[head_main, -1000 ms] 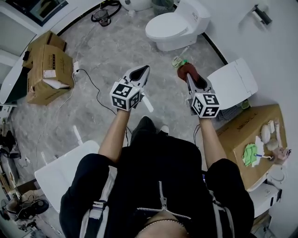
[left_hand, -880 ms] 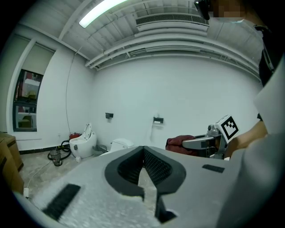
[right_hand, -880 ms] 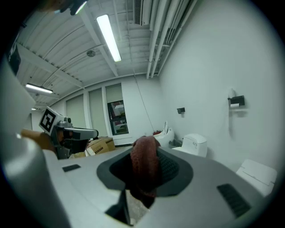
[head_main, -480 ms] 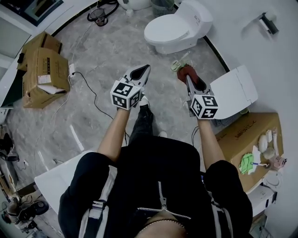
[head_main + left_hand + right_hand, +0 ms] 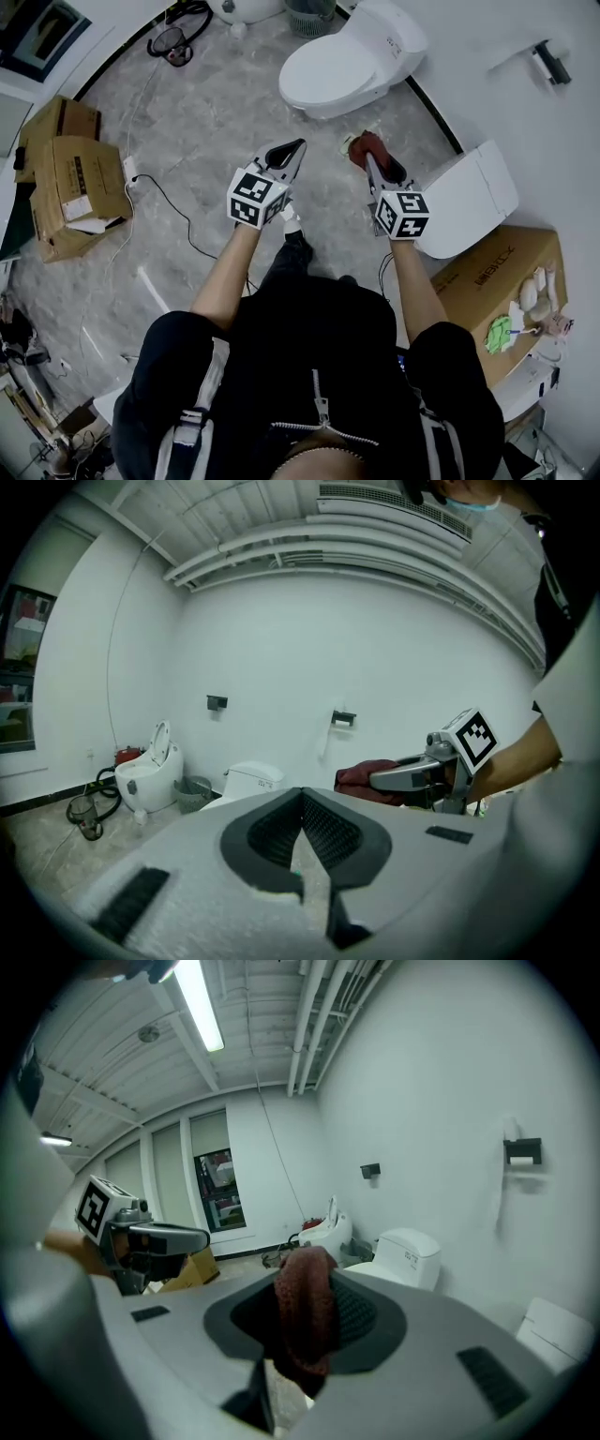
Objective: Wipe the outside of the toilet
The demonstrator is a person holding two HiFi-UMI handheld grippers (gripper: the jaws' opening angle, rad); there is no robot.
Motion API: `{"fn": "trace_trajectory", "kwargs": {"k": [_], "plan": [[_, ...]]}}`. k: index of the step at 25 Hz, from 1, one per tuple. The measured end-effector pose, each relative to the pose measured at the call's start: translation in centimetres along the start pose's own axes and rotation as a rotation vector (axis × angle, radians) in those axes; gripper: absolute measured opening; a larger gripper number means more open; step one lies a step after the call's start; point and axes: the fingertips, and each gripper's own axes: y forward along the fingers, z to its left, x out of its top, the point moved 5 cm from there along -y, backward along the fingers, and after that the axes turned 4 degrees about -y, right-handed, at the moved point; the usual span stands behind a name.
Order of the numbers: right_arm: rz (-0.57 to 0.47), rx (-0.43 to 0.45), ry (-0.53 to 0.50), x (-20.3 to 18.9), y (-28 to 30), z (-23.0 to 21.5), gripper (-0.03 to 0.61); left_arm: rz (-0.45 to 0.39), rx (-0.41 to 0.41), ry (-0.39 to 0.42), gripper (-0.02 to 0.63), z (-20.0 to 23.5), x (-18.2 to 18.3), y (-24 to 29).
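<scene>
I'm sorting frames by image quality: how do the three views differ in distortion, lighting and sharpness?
Head view: evenly lit, sharp, only mild bending around the toilet near the top edge. Left gripper view: strong fisheye with black corners, ceiling pipes bowed. Right gripper view: same fisheye, glare from the ceiling lamp, and the cloth close to the lens looks soft.

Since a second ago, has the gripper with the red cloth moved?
Yes. The right gripper, shut on the red cloth, has moved forward along the white panel on the floor, toward the toilet.
</scene>
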Motion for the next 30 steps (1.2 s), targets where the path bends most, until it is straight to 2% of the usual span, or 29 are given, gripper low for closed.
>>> {"fn": "trace_trajectory", "kwargs": {"k": [6, 11, 24, 30], "plan": [[0.039, -0.057, 0.015, 0.6, 6.0, -1.5, 0.114, 0.056, -0.096, 0.007, 0.003, 4.5, -0.1, 4.5], [0.073, -0.097, 0.057, -0.3, 9.7, -5.3, 0.114, 0.090, -0.135, -0.008, 0.004, 7.1, 0.0, 9.8], [0.156, -0.150, 0.172, -4.7, 22.1, -18.3, 0.114, 0.164, -0.157, -0.064, 0.003, 12.8, -1.4, 26.8], [0.228, -0.142, 0.225, -10.0, 28.6, -22.5, 0.114, 0.213, -0.161, -0.089, 0.004, 15.5, -5.8, 33.9]]}}
